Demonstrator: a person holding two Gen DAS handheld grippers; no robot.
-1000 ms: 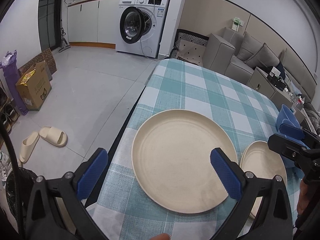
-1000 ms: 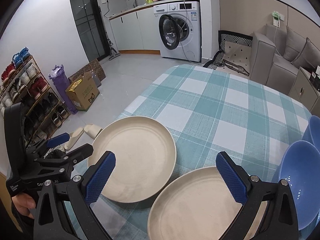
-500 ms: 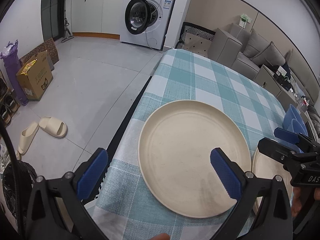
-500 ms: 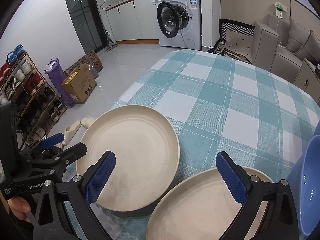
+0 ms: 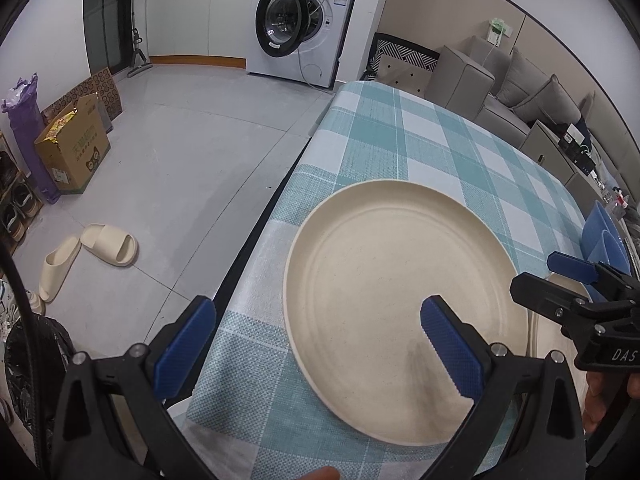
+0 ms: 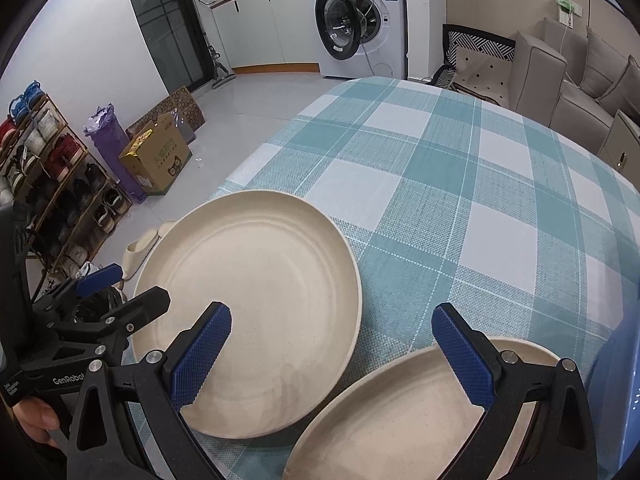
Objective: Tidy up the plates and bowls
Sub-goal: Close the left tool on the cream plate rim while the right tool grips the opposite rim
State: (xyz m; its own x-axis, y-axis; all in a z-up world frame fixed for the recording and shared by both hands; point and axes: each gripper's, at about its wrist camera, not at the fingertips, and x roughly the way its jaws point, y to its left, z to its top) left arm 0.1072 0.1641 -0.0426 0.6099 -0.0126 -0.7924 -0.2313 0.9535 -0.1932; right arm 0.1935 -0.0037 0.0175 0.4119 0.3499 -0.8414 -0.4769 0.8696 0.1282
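Cream is the colour of both plates — two of them, lying flat on the teal-and-white checked tablecloth [image 6: 460, 184]. Your left plate [image 5: 400, 300] sits near the table's left edge; the second plate [image 6: 420, 412] lies to its right and nearer to you, its rim just beside the first, though you cannot tell whether they touch. In the left wrist view only a thin sliver of that second plate shows behind your right tool.

Blue bowls [image 5: 604, 240] stand at the far right of the table; two rims can be counted in the left wrist view, one tucked against the other. In the right wrist view just a blue edge shows at the right border.

Your left gripper [image 5: 316, 344] has its jaws spread wide, one blue pad off the table edge and the other above the left plate's inner surface, holding nothing. Your right gripper [image 6: 336, 356] is likewise spread wide — one pad over the left plate, the other over the far rim of the second plate, gripping neither.

On the floor lie two pale slippers [image 5: 96, 252], near one cardboard box [image 5: 74, 148]. One washing machine [image 6: 360, 20] stands at the far wall, its door ajar.
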